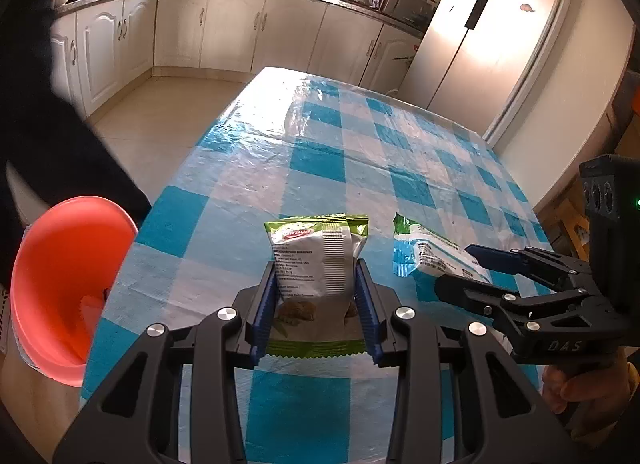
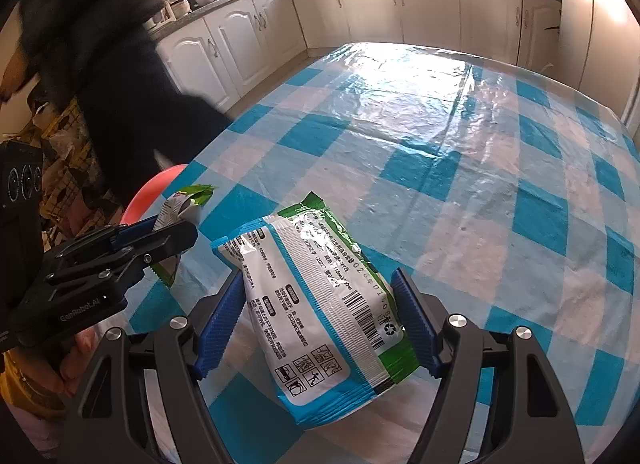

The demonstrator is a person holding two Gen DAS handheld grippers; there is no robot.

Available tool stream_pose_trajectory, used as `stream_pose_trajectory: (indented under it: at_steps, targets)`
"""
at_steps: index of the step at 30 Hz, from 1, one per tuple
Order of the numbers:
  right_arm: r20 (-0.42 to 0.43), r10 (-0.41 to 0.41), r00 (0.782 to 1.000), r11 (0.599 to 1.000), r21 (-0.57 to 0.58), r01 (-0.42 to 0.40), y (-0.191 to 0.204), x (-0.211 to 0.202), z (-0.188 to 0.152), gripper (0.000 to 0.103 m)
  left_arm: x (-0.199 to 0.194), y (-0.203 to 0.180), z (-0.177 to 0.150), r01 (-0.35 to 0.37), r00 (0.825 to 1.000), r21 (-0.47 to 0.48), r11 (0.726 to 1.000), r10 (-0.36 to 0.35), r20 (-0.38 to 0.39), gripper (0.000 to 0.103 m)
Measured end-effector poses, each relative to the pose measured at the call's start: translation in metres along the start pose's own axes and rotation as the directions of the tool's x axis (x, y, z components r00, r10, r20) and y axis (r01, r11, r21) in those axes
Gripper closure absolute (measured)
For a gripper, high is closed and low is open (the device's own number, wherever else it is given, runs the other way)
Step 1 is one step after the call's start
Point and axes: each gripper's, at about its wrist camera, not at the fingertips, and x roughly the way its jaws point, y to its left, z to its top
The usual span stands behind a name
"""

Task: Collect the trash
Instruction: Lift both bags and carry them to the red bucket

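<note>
Left gripper (image 1: 316,304) pinches snack packet (image 1: 320,260) – light, crinkly; right gripper (image 2: 316,324) clamps wipes pack (image 2: 316,304) – soft, slippery, grip mid-body.

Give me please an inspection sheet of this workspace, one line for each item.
Surface: table under a glossy blue-and-white checked cover.
Job's things: green snack packet; blue-and-green wipes pack; red bin at the table's edge.
Clutter: nothing seen on the table besides these.
Grippers: left tool shut on the snack packet; right tool has its pads against the wipes pack's sides.
Cables: nothing seen.
Surroundings: white kitchen cabinets, pots and kettles on the counter, fridge; a dark sleeve beside the bin.
</note>
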Motion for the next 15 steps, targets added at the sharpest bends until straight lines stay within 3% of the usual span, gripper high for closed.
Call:
stream_pose_trajectory:
  at_steps: [7, 15]
  targets:
    - [0.001, 0.02, 1.0, 0.999, -0.05, -0.02, 0.02, 0.007, 0.015, 0.029, -0.012, 0.014, 0.003, -0.02, 0.999, -0.028, 0.999, 0.021, 0.033, 0.064]
    - [-0.004, 0.075, 0.997, 0.987, -0.143, -0.075, 0.06, 0.022, 0.042, 0.029, -0.038, 0.052, 0.01, -0.091, 0.991, -0.102, 0.991, 0.1, 0.085, 0.064]
